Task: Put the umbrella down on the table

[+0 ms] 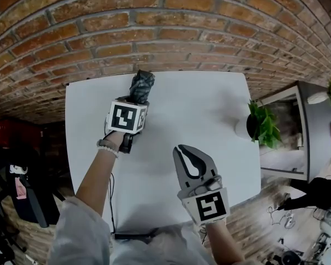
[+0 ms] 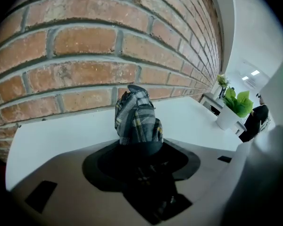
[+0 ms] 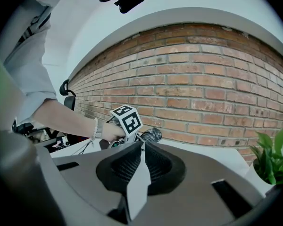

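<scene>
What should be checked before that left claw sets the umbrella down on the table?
1. Umbrella gripped by the left claw: ok.
2. Bare white table around and below it: ok.
3. Potted plant well off at the table's right edge: ok.
4. Right claw shut, empty, apart from the umbrella: ok.
5. Umbrella's far end clear of the brick wall: ok.
6. Umbrella already touching the table: cannot tell.

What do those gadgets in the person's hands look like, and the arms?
The left hand-held gripper and right hand-held gripper are grey shells with curved black-lined jaws, each bearing a white cube with black square markers. A pale sleeve covers the left upper arm; a bracelet circles the left wrist.
</scene>
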`<state>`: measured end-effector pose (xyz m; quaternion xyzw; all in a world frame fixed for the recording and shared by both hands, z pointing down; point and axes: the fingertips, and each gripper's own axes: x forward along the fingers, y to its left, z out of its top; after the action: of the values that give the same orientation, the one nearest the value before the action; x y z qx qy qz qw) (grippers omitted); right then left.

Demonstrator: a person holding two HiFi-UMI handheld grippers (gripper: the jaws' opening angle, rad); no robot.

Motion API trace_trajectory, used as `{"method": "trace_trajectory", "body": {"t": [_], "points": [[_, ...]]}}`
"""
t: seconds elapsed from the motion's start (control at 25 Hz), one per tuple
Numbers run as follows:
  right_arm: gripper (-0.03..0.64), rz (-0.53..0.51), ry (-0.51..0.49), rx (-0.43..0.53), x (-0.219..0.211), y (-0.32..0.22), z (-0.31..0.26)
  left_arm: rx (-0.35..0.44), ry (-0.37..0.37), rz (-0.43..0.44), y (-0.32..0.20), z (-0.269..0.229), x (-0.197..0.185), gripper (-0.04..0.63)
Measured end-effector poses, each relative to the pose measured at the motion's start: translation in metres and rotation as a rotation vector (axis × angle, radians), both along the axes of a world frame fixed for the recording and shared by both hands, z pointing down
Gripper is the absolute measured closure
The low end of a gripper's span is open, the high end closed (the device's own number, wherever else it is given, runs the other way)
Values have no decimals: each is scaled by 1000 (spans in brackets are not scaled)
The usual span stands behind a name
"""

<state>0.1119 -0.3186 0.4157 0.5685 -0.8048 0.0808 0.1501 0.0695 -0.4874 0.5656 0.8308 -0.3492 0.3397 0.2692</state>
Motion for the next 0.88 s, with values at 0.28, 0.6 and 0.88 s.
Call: {"method": "trace_trajectory", "body": {"t": [0.28,0.6,0.88], "points": [[560,-2,1,-4,-4,-2,-1,-66,57,2,-3,6,-2,331],[560,-12,5,-3,-13,1,-5,10,121,32,0,-15,-12,287],[560,-31,11,25,-21,12,-19,188,193,-29,11,-74,-36,297]]}}
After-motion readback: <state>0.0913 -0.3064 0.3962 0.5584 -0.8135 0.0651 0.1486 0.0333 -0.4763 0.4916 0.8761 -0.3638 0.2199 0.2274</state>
